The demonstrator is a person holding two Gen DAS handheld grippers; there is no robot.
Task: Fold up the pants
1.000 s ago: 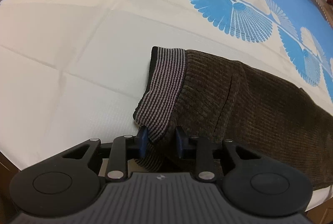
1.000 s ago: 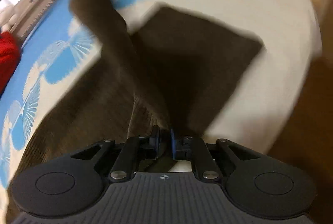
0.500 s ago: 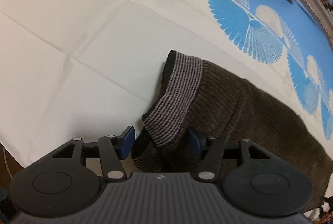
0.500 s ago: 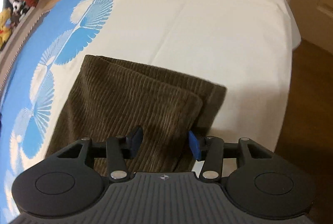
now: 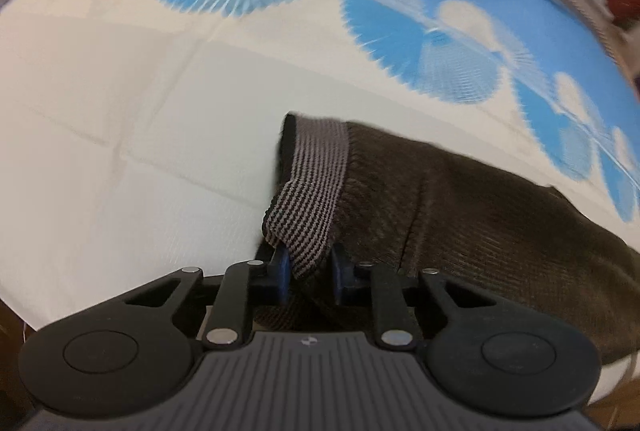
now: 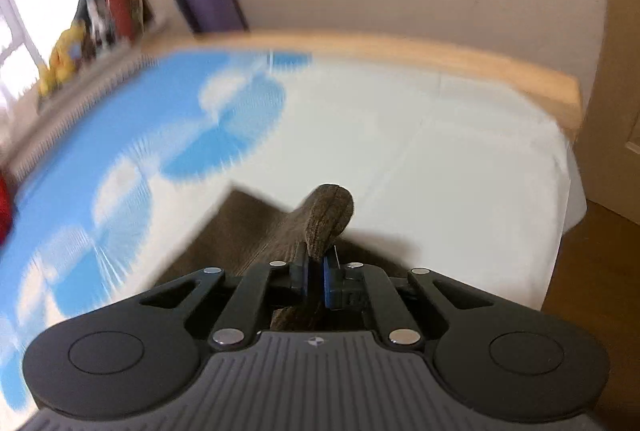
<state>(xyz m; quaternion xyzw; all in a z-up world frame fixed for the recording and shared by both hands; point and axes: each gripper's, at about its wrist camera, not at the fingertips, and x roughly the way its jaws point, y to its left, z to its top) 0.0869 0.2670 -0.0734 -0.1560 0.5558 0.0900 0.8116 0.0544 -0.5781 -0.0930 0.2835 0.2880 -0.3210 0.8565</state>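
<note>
Pants [image 5: 460, 215] of dark brown corduroy lie along the near edge of the bed sheet [image 5: 132, 159], white with a band of blue fan shapes beyond. In the left wrist view, the striped ribbed waistband [image 5: 316, 171] faces the camera, and the left gripper [image 5: 308, 267] has just been closing; its blue pads now pinch a lifted corner of that waistband, which stands up off the sheet between them. The band looks thick and elastic, so it should give a firmer hold than the leg cloth, though it will stretch if pulled hard.

In the right wrist view, the right gripper [image 6: 316, 279] has likewise just been closing and is now clamped tight on a bunched fold of the leg end [image 6: 328, 215], which pokes up beyond the pads as a rounded lump. The rest of the cloth trails down onto the sheet below. Blur smears the bedding and the wooden bed frame [image 6: 400, 51] behind.

Corduroy like this seems soft and limp, fairly heavy for cloth, and not slippery. Held at both ends it will likely sag in the middle, so keeping the edges even matters more than grip strength.
</note>
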